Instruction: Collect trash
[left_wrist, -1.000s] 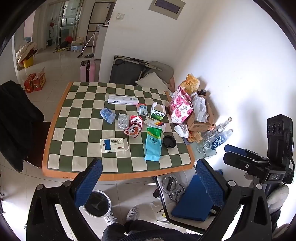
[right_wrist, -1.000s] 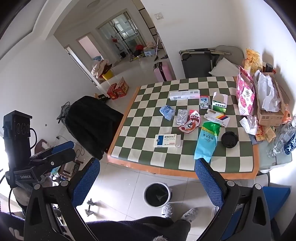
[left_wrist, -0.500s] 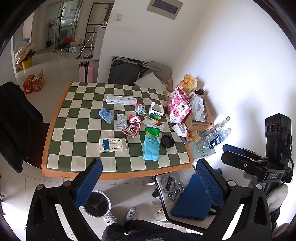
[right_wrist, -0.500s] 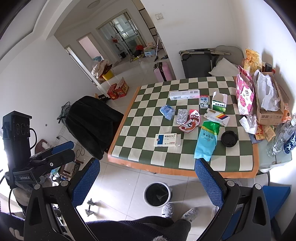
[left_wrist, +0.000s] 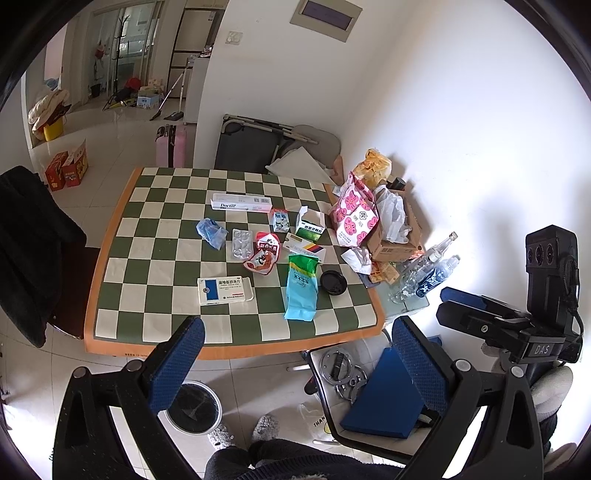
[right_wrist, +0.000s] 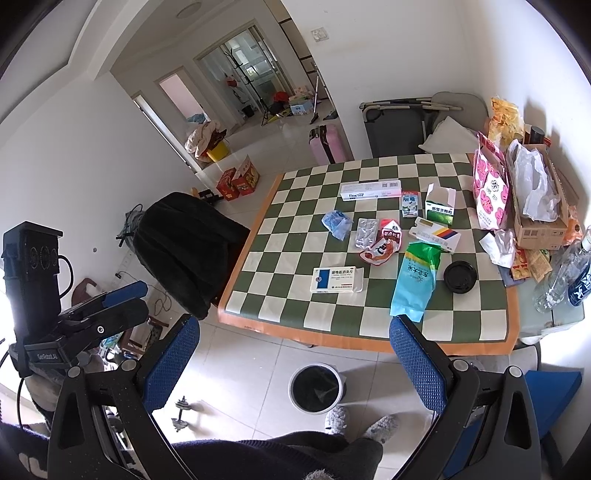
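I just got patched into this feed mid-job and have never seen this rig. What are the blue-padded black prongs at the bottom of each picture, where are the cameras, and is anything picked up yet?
There is no robot arm: a person holds a two-finger tool in each hand. Each picture comes from a fisheye camera on one tool, looking along its jaws. The prongs are the left gripper and right gripper; both are open and empty, above the floor before the checkered table. Each view also catches the other tool at its edge. On the table lie a white medicine box, a turquoise bag, a red wrapper, a blister pack and a black lid. A black-lined bin stands on the floor.
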